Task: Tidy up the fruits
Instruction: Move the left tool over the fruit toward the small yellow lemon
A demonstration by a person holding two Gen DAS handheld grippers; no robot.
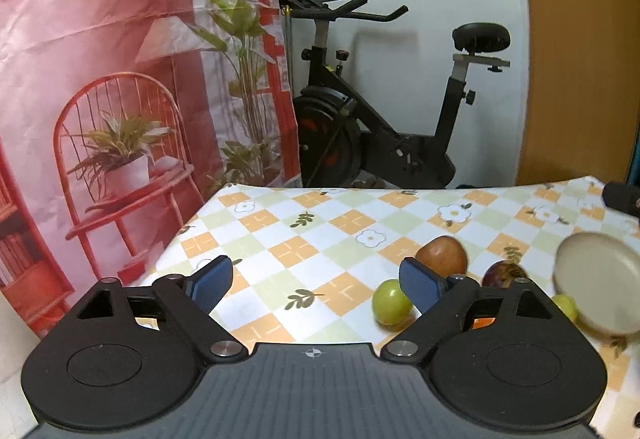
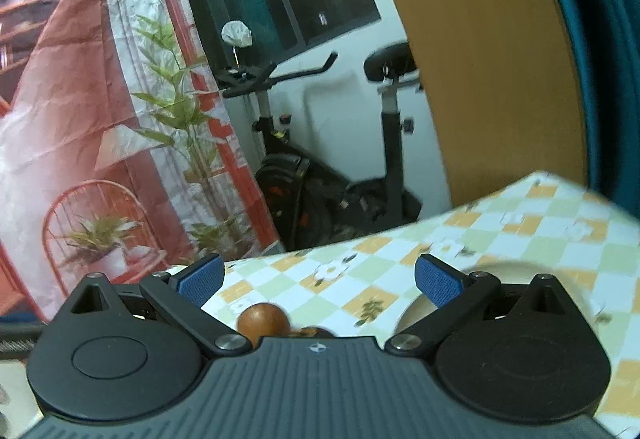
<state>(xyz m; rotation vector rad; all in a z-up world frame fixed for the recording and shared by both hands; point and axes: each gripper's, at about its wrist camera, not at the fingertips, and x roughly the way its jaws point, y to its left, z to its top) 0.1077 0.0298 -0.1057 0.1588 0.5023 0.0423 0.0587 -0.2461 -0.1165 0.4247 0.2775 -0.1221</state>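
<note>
The fingers [image 1: 212, 285] of the left gripper [image 1: 316, 281] stand wide apart with nothing between them, over a bare stretch of the checked tabletop [image 1: 320, 235]; its right finger pad partly covers the fruits at about 3 o'clock. There a green fruit [image 1: 390, 302] lies just beside the pad, a brown fruit [image 1: 442, 254] sits behind it toward 1 o'clock, and a dark purple fruit [image 1: 505, 274] lies close to the brown one's right. A beige plate [image 1: 596, 281] appears at the 3 o'clock edge of the view, blurred, with another green fruit [image 1: 566, 307] showing at its lower left rim; whether they touch is unclear. The tabletop's far edge runs across at 12 o'clock and its left edge slants down toward 9 o'clock, next to a red printed backdrop [image 1: 100, 79]; an exercise bike [image 1: 380, 119] stands beyond the far edge. The middle and left of the tabletop offer open room. In the right wrist view, the right gripper [image 2: 320, 281] also has its fingers [image 2: 438, 279] spread apart, holding nothing. The brown fruit [image 2: 263, 321] peeks above the gripper body near 6 o'clock with a dark fruit [image 2: 314, 332] just beside it, mostly hidden. The plate [image 2: 496, 268] lies blurred behind the right finger at 3 o'clock, and the tabletop's far corner lies toward 2 o'clock.
</note>
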